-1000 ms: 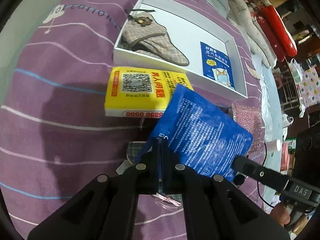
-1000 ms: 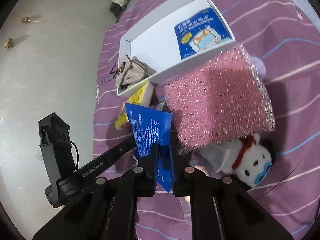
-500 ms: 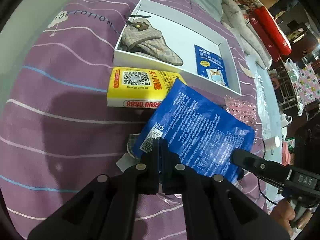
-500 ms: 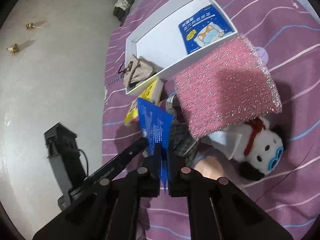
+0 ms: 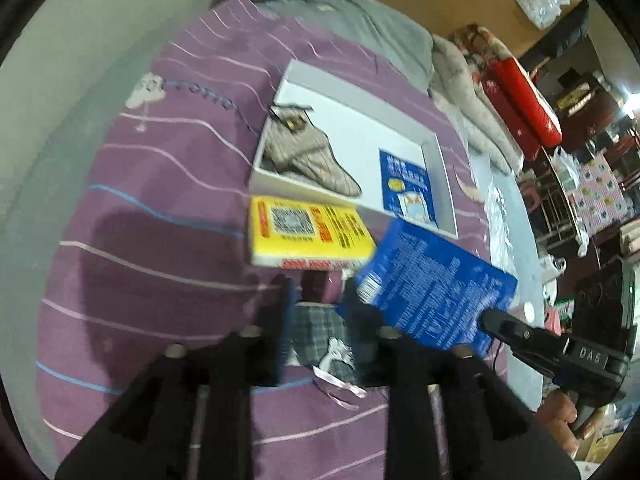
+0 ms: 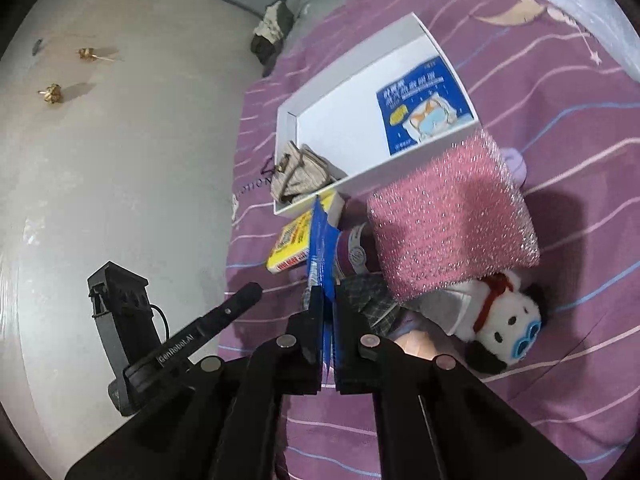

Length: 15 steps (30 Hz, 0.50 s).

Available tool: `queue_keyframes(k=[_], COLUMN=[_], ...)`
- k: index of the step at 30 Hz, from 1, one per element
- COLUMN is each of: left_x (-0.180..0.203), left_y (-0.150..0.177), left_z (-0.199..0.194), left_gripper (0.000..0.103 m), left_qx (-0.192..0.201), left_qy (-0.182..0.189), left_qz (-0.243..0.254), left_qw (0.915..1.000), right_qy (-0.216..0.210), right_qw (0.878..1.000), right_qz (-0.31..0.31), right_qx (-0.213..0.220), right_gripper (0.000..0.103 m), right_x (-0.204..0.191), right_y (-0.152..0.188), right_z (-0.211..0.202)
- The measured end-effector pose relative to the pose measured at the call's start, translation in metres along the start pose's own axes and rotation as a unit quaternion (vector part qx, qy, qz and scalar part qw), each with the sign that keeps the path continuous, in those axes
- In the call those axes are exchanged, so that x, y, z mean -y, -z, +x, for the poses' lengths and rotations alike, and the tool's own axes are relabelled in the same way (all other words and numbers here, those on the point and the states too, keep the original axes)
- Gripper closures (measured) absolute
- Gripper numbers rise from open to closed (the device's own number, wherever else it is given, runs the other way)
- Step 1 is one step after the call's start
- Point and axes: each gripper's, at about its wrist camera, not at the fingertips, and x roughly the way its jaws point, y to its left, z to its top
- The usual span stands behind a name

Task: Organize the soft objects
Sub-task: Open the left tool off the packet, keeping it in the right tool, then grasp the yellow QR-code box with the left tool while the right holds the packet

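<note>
Now, right tongs [image 6: 329,312]: clamped on blue packet [image 5: 436,292] edge.
Left tongs [image 5: 318,312]: spread wide, empty.
Risk: thin grip, packet may slip short of white box [image 5: 440,160].

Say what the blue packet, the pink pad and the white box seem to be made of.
Blue packet: glossy plastic film, probably; it shines and bends.
Pink pad: fuzzy fabric or sponge with metallic threads; it glitters.
White box: matte card, likely; thin, stiff, straight walls.
</note>
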Motion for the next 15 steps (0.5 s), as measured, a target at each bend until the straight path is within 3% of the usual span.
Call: queue_keyframes(k=[7,15], left_x=[-0.021,-0.046], left_y=[-0.007,-0.011], left_z=[0.002,0.029], left_gripper=[0.067,0.067], left_qx=[0.009,-0.015], left_qy=[0.015,0.044], left_qz=[-0.036,-0.100], left_qw=[0.9992,0.9939], right_qy=[0.013,0.016], right_qw=[1.000,0.999], right_qz=[-0.021,-0.025], right_qx=[0.011,0.026], right_gripper=[0.101,0.101], right_x=[-0.001,0.000], right_y=[0.001,0.000], right_z=[-0.012,-0.022])
